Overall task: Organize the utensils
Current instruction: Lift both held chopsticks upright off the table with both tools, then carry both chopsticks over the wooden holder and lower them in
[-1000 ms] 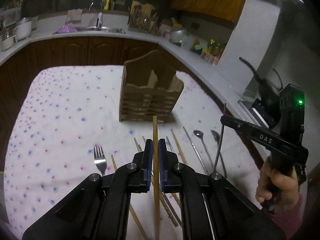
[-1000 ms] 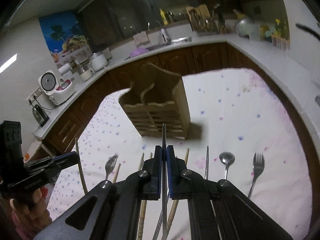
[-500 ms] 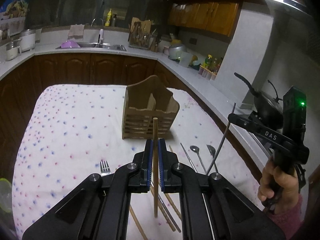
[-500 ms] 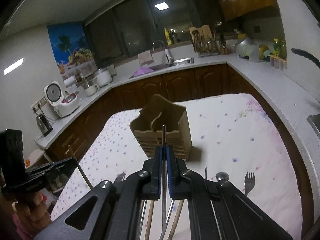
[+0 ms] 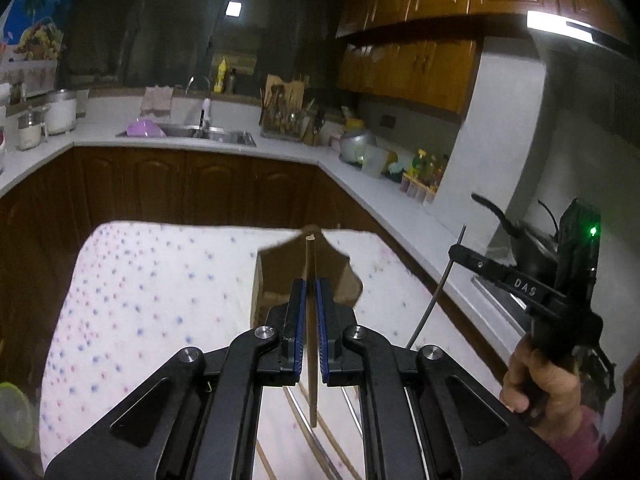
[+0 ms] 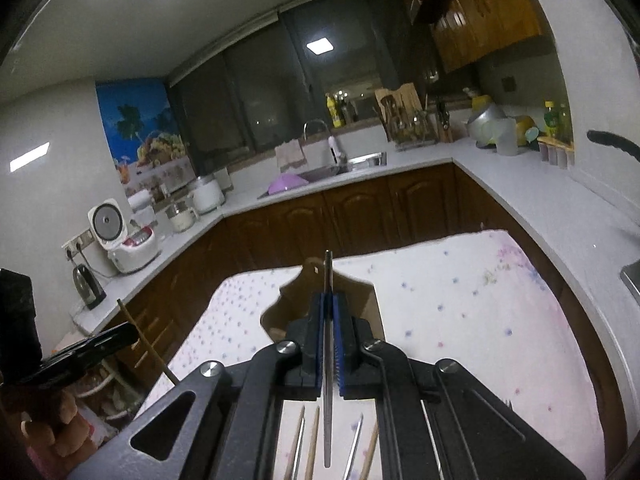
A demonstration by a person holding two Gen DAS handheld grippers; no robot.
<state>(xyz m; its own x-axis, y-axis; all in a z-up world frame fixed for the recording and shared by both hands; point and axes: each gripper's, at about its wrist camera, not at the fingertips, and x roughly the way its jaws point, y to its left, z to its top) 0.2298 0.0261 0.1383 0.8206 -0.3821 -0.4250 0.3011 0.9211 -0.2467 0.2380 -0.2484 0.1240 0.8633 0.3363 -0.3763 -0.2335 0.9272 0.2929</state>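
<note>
My left gripper is shut on a wooden chopstick, held upright high above the table. My right gripper is shut on a metal chopstick, also upright; it also shows in the left wrist view with its metal chopstick. The wooden utensil holder stands on the dotted cloth ahead of both grippers, partly hidden by the fingers; it also shows in the right wrist view. More chopsticks lie on the cloth below.
The dotted tablecloth covers the table. A kitchen counter with a sink, a rice cooker and a kettle runs around it. A dark pan sits at the right. A fork tip shows at the right.
Both grippers have risen well above the table with their chopsticks. The holder now looks smaller and lower, and most of the utensils on the cloth have dropped out of view.
</note>
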